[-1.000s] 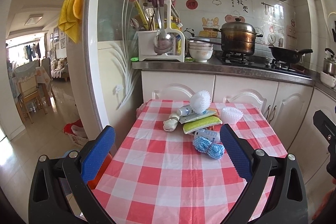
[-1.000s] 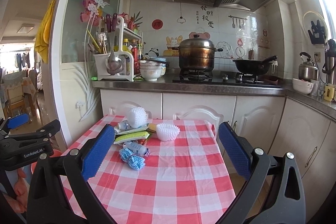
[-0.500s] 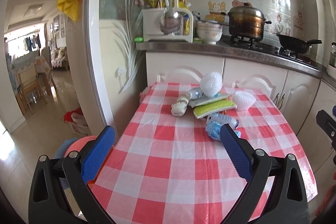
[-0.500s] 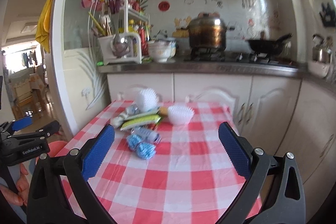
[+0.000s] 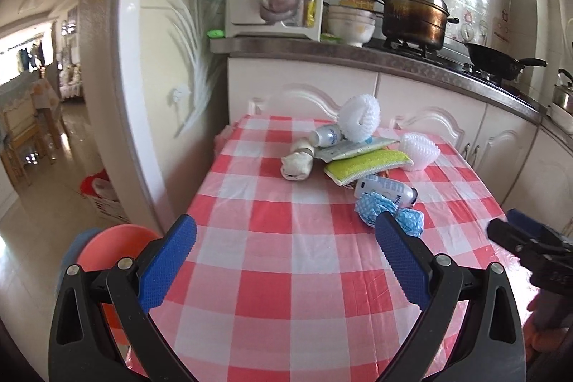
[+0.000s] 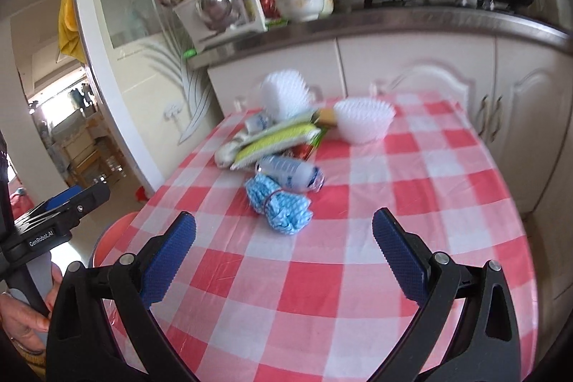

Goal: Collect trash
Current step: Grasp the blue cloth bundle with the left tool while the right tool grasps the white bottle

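Both my tongs gaping, left (image 5: 284, 244) and right (image 6: 284, 238) — worry: nudging the blue net bundle (image 6: 278, 203) rolls the bottle (image 6: 290, 172) just behind it (looks round) off the worktop (image 6: 322, 292).

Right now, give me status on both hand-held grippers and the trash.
Left hand-held gripper open, empty. Right hand-held gripper open, empty. Trash pile untouched on table, blue bundle nearest. Nothing in the way.

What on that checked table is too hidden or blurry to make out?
- Left view: the blue cloth bundle is partly covered by the left gripper's finger.
- Left view: a reddish item under the green sponge is mostly hidden.
- Right view: the bottle label is blurred, unreadable.
- Both views: the pink basin is cut off by the table edge; its contents are unseen.
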A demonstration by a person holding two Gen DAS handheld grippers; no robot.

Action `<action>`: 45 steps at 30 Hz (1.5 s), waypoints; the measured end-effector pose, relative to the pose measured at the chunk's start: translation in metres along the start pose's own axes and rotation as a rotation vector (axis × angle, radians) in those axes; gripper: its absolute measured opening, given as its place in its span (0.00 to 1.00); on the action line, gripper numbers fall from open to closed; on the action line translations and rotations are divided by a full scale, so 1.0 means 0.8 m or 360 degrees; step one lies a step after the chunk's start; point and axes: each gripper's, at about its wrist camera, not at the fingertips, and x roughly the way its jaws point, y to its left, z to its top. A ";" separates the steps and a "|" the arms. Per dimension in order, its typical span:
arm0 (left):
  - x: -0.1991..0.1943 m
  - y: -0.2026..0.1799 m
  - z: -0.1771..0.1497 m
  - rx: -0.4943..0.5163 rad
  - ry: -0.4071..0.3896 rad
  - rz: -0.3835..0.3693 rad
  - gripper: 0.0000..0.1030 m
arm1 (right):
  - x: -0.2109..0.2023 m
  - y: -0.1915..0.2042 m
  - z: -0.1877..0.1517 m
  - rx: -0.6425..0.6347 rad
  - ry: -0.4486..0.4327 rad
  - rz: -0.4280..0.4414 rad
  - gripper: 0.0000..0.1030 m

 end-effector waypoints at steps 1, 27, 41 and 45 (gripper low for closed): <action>0.006 0.000 0.000 0.0002 0.0008 -0.0014 0.95 | 0.009 -0.003 0.001 0.0012 0.0028 0.0016 0.97; 0.183 -0.112 -0.017 -0.0168 0.0461 -0.0454 0.95 | 0.136 -0.107 0.067 0.0238 0.0296 0.0331 0.77; 0.214 -0.120 -0.019 -0.0157 0.0533 -0.0474 0.54 | 0.194 -0.080 0.069 0.0144 0.0438 0.0499 0.72; 0.204 -0.110 -0.019 -0.0167 0.0534 -0.0489 0.41 | 0.207 -0.072 0.070 0.0089 0.0470 0.0475 0.72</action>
